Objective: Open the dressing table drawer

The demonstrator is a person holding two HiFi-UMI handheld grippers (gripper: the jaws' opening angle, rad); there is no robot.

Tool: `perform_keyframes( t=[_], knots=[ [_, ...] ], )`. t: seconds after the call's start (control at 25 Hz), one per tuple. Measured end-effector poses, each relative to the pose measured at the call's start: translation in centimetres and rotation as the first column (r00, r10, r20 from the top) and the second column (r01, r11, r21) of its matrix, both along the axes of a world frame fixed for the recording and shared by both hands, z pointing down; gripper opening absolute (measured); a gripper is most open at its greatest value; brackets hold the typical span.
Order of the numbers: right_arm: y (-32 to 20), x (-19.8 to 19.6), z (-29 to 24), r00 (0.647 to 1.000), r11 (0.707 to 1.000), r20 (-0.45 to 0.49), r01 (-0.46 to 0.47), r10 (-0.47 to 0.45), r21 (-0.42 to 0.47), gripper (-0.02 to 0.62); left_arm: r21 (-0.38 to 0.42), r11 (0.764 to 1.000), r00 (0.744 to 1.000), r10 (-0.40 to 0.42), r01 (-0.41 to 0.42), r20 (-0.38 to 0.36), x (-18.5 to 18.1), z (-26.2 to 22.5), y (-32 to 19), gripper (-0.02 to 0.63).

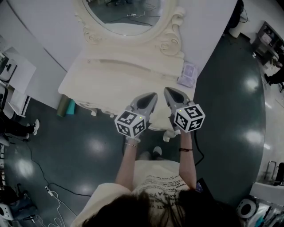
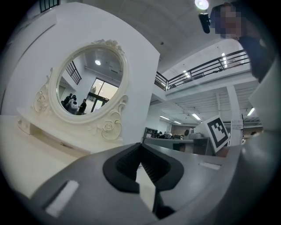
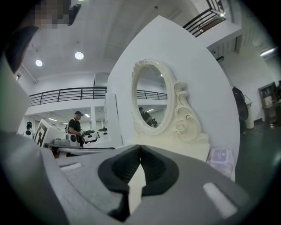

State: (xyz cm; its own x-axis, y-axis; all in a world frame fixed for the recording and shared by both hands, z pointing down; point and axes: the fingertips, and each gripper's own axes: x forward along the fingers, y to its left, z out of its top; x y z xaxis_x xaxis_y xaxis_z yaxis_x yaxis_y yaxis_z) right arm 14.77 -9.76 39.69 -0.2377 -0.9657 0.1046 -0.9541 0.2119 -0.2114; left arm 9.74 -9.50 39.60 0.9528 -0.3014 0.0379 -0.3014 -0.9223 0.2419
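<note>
A cream dressing table [image 1: 102, 84] with an oval carved mirror [image 1: 126, 13] stands against a white panel. Its drawer front is hidden under the tabletop in the head view. Both grippers hover side by side over the table's front right part, pointing towards the mirror. My left gripper [image 1: 153, 94] is shut with nothing in it, its tips meeting [image 2: 140, 145]. To its right, my right gripper [image 1: 167, 90] is likewise shut and empty [image 3: 140, 147]. The mirror [image 2: 90, 88] lies ahead to the left in the left gripper view and ahead [image 3: 151, 99] in the right gripper view.
A pack of wipes [image 1: 188, 74] lies on the table's far right corner, also in the right gripper view [image 3: 221, 159]. A teal roll [image 1: 66, 106] leans by the table's left leg. Cables [image 1: 49, 190] trail on the dark floor. People stand in the background [image 3: 75, 125].
</note>
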Motion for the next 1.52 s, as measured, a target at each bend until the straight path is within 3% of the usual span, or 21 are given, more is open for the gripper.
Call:
perform_keyframes(
  t=[0.28,0.84,1.12,1.52],
  knots=[
    [-2.3,0.4,1.4,0.999,0.999,0.043,-0.022,0.023,-0.025,0.003,-0.030,0.999,1.000,0.025,-0.024,0.019,0.7,1.2,-2.8,-0.002],
    [-9.2,1.2,4.4,0.974,0.973,0.059,-0.212,0.217,-0.090,0.003,-0.076,0.975,0.975,0.212,-0.207,0.061,1.3,3.8,-10.5,-0.002],
    [-10.7,2.0,5.8,0.950,0.945,0.039,-0.302,0.309,-0.125,0.003,-0.098,0.952,0.951,0.299,-0.292,0.075,1.6,5.4,-12.6,-0.002],
    [-10.9,3.4,8.2,0.895,0.882,0.037,-0.430,0.444,-0.193,0.003,-0.167,0.908,0.911,0.402,-0.385,0.086,2.4,7.4,-13.1,-0.002]
  ],
)
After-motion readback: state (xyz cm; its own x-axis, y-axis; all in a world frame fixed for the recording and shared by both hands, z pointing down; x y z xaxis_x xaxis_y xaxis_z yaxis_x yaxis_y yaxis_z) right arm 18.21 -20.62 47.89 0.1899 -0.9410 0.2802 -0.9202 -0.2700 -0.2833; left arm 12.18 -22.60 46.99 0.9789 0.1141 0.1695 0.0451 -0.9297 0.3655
